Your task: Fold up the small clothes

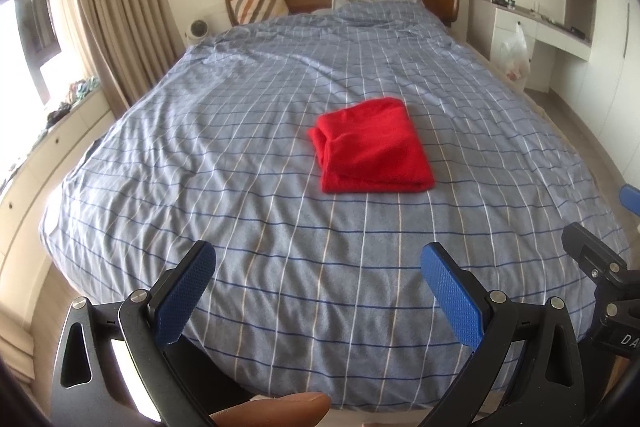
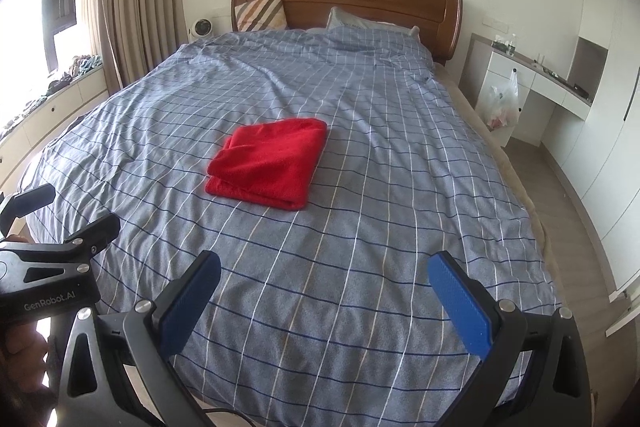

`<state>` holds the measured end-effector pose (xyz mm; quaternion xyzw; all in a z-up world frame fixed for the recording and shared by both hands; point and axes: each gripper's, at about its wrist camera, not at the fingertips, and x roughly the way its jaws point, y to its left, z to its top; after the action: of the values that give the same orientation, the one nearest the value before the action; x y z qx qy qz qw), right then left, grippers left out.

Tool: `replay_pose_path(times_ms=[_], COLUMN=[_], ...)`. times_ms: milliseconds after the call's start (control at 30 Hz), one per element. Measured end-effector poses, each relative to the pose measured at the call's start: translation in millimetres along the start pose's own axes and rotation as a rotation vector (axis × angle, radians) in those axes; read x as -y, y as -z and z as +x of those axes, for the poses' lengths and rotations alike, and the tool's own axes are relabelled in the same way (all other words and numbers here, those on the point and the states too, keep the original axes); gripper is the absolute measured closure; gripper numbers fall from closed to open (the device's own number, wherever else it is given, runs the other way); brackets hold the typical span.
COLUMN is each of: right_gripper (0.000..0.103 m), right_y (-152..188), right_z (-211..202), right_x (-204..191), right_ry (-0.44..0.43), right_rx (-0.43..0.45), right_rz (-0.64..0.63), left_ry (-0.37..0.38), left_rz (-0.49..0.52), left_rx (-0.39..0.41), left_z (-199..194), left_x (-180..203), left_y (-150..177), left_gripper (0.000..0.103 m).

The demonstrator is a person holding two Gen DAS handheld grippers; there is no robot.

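From the left wrist, the left gripper (image 1: 318, 301) hangs over the foot of the bed (image 1: 160, 147) with fingers spread wide, empty; the red garment (image 1: 372, 147) lies folded mid-bed, well apart.

From the right wrist, the right gripper (image 2: 324, 303) is likewise spread and empty, the garment looking finished, so both stand clear.

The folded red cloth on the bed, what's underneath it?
The red cloth lies directly on the blue checked duvet, which shows all around its edges. Whatever sits beneath the cloth's own folded layers is covered, so anything tucked inside cannot be seen.
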<state>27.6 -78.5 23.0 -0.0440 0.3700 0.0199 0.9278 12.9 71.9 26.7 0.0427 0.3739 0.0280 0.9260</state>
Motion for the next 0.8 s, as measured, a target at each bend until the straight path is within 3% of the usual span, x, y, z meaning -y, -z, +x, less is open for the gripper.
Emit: replay_pose_path(times_ms=[800], right_gripper=[0.001], right_y=[2.1], right_z=[3.2], right_x=[4.6], right_ry=[0.002], right_rx=[-0.016], right_rz=[0.011], left_ry=[-0.011], left_rz=[0.019], left_rx=[0.025], left_z=[-3.1], left_x=[5.7], left_y=[-0.9], left_gripper=[0.0])
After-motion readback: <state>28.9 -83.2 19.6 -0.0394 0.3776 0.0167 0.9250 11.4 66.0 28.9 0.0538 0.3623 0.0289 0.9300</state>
